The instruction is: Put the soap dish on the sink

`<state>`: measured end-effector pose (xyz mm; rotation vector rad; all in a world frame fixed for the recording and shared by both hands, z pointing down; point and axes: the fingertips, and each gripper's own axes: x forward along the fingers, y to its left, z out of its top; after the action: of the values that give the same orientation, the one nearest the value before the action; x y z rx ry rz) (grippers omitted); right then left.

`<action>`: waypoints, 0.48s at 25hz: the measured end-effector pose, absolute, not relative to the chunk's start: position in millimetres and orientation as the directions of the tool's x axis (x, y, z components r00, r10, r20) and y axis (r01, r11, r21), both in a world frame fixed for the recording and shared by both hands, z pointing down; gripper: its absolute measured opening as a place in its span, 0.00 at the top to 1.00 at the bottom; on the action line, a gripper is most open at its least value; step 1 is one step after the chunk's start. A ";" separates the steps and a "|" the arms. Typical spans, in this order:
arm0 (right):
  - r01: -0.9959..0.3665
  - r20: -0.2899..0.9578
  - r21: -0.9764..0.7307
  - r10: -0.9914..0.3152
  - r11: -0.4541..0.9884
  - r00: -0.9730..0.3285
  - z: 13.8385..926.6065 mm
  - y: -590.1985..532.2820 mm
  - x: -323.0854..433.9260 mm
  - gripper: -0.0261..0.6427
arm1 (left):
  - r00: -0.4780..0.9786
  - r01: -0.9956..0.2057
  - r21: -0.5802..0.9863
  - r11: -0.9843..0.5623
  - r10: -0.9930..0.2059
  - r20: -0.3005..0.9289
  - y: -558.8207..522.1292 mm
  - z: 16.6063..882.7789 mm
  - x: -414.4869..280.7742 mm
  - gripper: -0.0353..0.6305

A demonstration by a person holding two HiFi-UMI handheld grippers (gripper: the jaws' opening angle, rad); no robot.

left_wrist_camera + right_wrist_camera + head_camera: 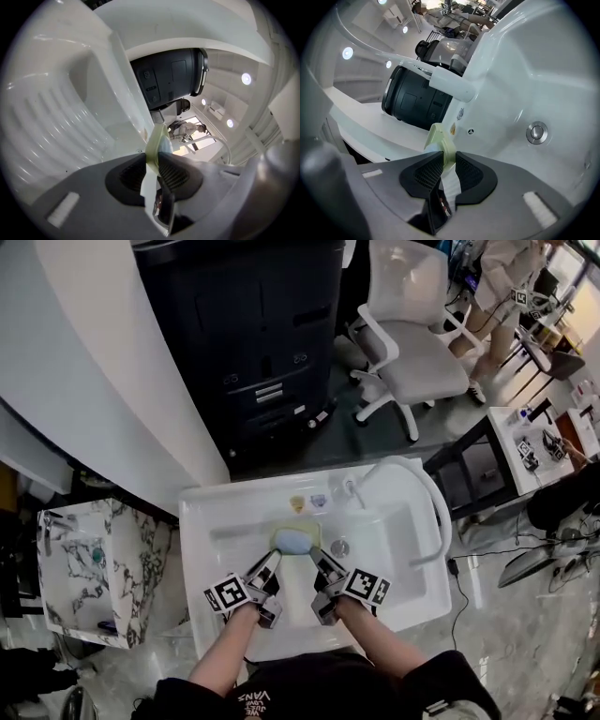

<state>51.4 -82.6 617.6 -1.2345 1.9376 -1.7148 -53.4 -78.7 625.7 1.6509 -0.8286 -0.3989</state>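
A pale green soap dish (295, 540) with a blue soap in it hangs over the basin of the white sink (216, 531). Both grippers hold it by opposite rims. My left gripper (273, 564) is shut on its left edge, and the thin green rim (157, 139) shows pinched between the black pads. My right gripper (318, 564) is shut on the right edge, where the rim (439, 137) sticks out past the pads. The dish sits near the basin's back wall, left of the round drain (340, 547).
A curved white faucet (424, 488) arches over the basin's right side. Small items (307, 503) lie on the sink's back ledge. Behind the sink stands a black cabinet (253, 343), with a white office chair (412, 343) to its right. A marbled stand (84, 563) is at the left.
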 end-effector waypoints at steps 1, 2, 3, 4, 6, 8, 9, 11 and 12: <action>-0.408 0.326 -0.910 -0.731 -0.072 -0.599 620.1 -84.8 52.4 0.85 | 0.686 -0.303 0.952 -0.052 -0.705 0.180 -80.7 628.4 -52.4 0.77; -0.408 0.331 -0.910 -0.729 -0.077 -0.600 622.5 -87.2 53.7 0.85 | 0.683 -0.303 0.952 -0.044 -0.707 0.185 -82.8 630.9 -51.2 0.77; -0.408 0.334 -0.909 -0.727 -0.081 -0.600 624.8 -89.7 55.2 0.85 | 0.680 -0.303 0.952 -0.037 -0.709 0.189 -85.0 633.2 -49.9 0.77; -0.408 0.337 -0.909 -0.726 -0.085 -0.600 627.2 -92.3 56.9 0.85 | 0.677 -0.303 0.952 -0.030 -0.710 0.193 -87.3 635.5 -48.4 0.77; -0.406 0.342 -0.909 -0.724 -0.094 -0.599 632.2 -97.3 60.2 0.85 | 0.671 -0.305 0.952 -0.019 -0.714 0.200 -92.1 640.2 -45.3 0.77; -0.402 0.348 -0.909 -0.722 -0.106 -0.598 637.5 -101.8 63.6 0.85 | 0.664 -0.305 0.952 -0.003 -0.717 0.211 -96.5 644.7 -41.9 0.77; -0.402 0.351 -0.909 -0.721 -0.110 -0.597 639.6 -104.2 65.3 0.85 | 0.660 -0.301 0.954 0.011 -0.719 0.217 -98.2 646.8 -40.2 0.77; -0.405 0.356 -0.907 -0.721 -0.113 -0.595 642.5 -109.9 68.0 0.85 | 0.654 -0.289 0.957 0.029 -0.724 0.220 -102.5 650.5 -37.6 0.77; -0.406 0.357 -0.907 -0.720 -0.114 -0.595 643.7 -112.8 68.8 0.85 | 0.652 -0.286 0.958 0.031 -0.727 0.218 -105.0 652.1 -36.9 0.77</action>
<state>68.8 -112.8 643.7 -1.2540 1.8985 -1.7714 -36.9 -105.0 652.1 1.5518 -0.8684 -0.4159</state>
